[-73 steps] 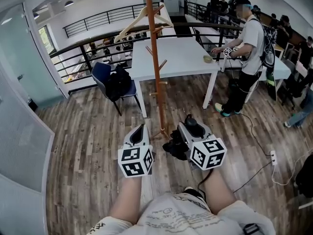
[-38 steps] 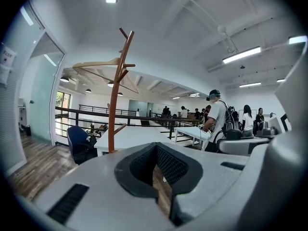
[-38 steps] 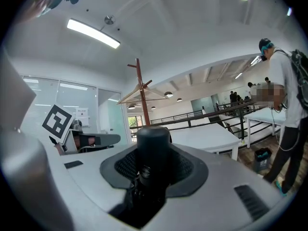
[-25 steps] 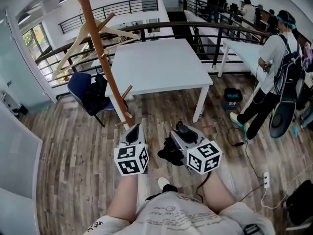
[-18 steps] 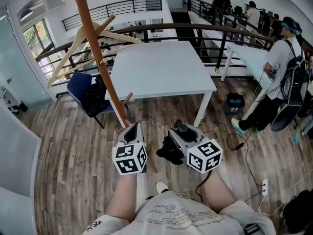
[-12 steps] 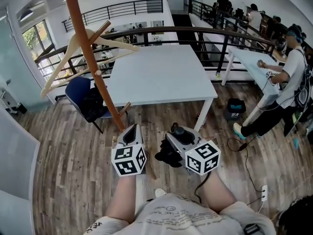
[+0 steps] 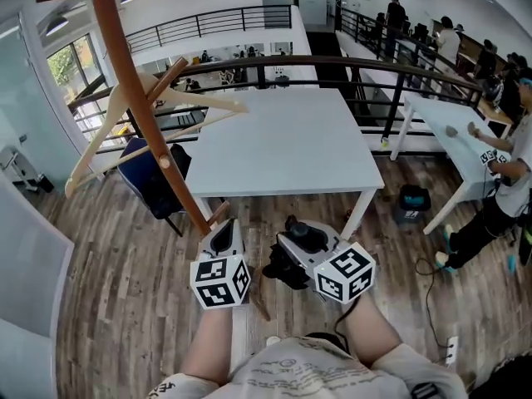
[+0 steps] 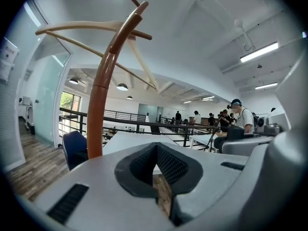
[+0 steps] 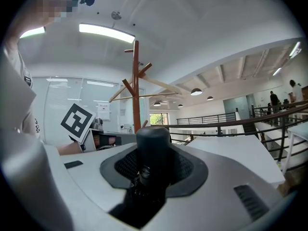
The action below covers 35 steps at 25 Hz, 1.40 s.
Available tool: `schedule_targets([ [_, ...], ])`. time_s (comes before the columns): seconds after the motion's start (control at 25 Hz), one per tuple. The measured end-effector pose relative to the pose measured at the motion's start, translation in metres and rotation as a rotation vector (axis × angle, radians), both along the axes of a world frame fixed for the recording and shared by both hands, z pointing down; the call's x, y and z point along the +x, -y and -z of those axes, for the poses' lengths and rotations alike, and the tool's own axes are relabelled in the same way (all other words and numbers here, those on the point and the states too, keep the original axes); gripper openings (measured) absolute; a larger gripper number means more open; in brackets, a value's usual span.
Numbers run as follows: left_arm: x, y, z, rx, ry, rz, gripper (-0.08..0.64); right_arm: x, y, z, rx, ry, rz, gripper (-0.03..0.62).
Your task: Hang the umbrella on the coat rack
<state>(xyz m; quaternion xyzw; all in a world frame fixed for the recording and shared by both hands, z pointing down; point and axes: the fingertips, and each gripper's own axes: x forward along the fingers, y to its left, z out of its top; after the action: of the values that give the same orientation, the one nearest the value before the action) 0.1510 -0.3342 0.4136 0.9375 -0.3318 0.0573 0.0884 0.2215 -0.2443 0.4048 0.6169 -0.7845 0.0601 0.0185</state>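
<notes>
Black umbrella [image 9: 153, 138] pinched by right gripper [image 9: 153, 163]; own view shows left gripper [image 8: 156, 165] fingers [image 8: 175, 170] together

Open-plan office: white work tables [image 7: 283, 148] stand on wood-plank flooring [image 7: 116, 264], edged by a black railing [image 7: 316, 58]. Glass partitions [image 7: 29, 248], ceiling strip lights [image 9: 107, 33], a blue chair [image 7: 137, 173], a coat rack [image 7: 126, 81] and people [image 7: 397, 13] at desks mark the workplace.
</notes>
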Motion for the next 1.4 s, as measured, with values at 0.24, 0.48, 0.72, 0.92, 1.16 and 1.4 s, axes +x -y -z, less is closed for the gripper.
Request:
schedule_targets([
  [0.24,-0.025,0.016,0.028,0.054,-0.015,0.115,0.0,-0.026,0.033,0.032,0.063,0.022,0.22,0.14],
  [0.48,-0.057,0.023,0.04,0.067,-0.025,0.259,-0.002,-0.058,0.05,0.057,0.102,0.012,0.448,0.14],
  [0.72,-0.082,0.018,0.045,0.064,-0.037,0.392,0.0,-0.086,0.058,0.084,0.161,-0.023,0.712,0.14],
  [0.92,-0.095,0.018,0.046,0.062,-0.035,0.476,0.0,-0.091,0.054,0.116,0.199,0.001,0.991,0.14],
  [1.16,-0.12,0.004,0.045,0.065,-0.028,0.536,-0.001,-0.109,0.041,0.165,0.275,0.032,1.176,0.14],
  [1.4,-0.129,-0.012,0.037,0.05,-0.029,0.588,0.0,-0.119,0.044,0.204,0.339,-0.028,1.234,0.14],
])
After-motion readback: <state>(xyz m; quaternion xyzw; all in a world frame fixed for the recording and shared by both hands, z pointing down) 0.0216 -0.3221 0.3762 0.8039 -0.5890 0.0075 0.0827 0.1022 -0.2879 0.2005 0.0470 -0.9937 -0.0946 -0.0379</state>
